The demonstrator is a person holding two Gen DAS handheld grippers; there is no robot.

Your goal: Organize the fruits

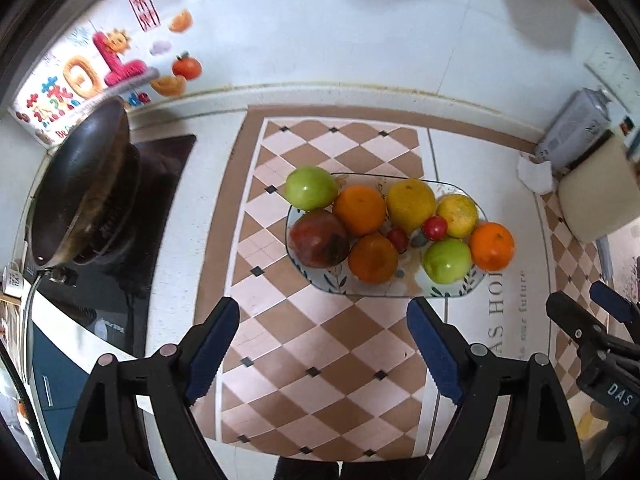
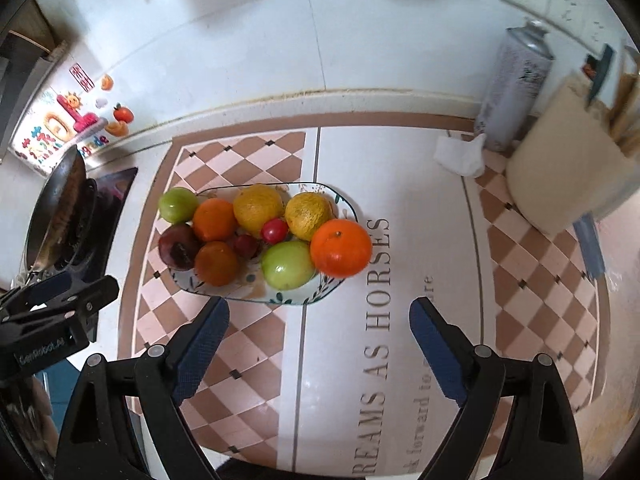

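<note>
A patterned plate [image 1: 340, 286] [image 2: 248, 294] sits on the checkered counter mat, piled with fruit: green apples [image 1: 311, 188] [image 2: 287, 265], oranges [image 1: 491, 246] [image 2: 341, 253], yellow citrus [image 1: 411, 202] [image 2: 258, 208], a dark pomegranate [image 1: 318, 238] [image 2: 178, 246] and small red fruits [image 1: 435, 227] [image 2: 274, 230]. My left gripper [image 1: 324, 312] is open and empty, just short of the plate's near rim. My right gripper [image 2: 318, 312] is open and empty, near the plate's near right rim. Each gripper shows at the edge of the other's view, the right [image 1: 592, 320] and the left [image 2: 68, 300].
A dark wok [image 1: 84, 188] [image 2: 60, 212] stands on a black stove at the left. At the right stand a spray can [image 2: 516, 88] [image 1: 572, 128], a crumpled tissue [image 2: 460, 156] and a cream container [image 2: 568, 164] [image 1: 596, 196]. A tiled wall runs behind.
</note>
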